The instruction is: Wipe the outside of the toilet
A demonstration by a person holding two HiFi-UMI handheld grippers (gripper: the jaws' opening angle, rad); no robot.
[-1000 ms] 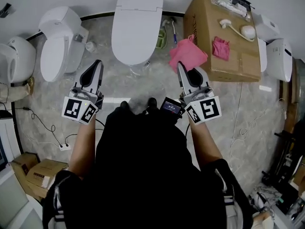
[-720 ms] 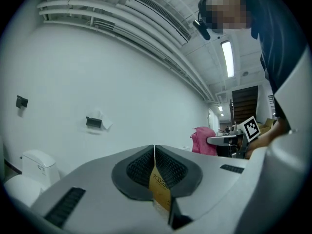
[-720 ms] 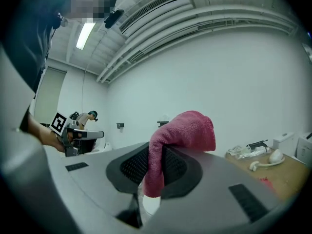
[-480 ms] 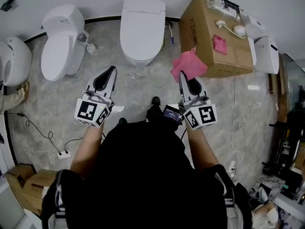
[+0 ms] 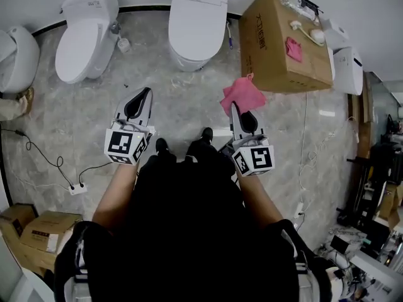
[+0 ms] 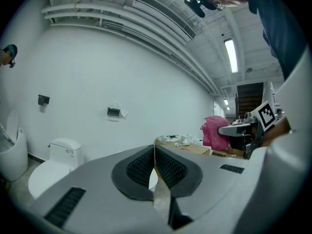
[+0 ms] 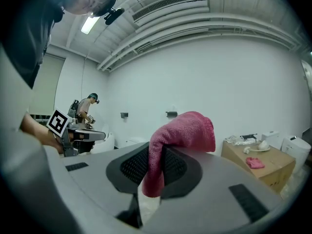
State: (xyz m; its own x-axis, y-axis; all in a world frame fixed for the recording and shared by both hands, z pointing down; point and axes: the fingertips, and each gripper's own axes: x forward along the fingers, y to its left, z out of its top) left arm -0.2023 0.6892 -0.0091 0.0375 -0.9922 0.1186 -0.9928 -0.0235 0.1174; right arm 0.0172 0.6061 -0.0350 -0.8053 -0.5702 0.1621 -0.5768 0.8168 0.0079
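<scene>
Left tongs are pressed together on nothing, right tongs clamp a pink cloth, both farther back from the toilet than a second ago.

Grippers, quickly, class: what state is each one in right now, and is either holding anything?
Left gripper: shut, nothing between its jaws.
Right gripper: shut on the pink cloth.

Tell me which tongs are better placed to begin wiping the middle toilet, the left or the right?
Right, most likely. The right tongs are shut on the pink cloth, while the left tongs are shut with nothing between them. Neither touches the toilet yet.
</scene>
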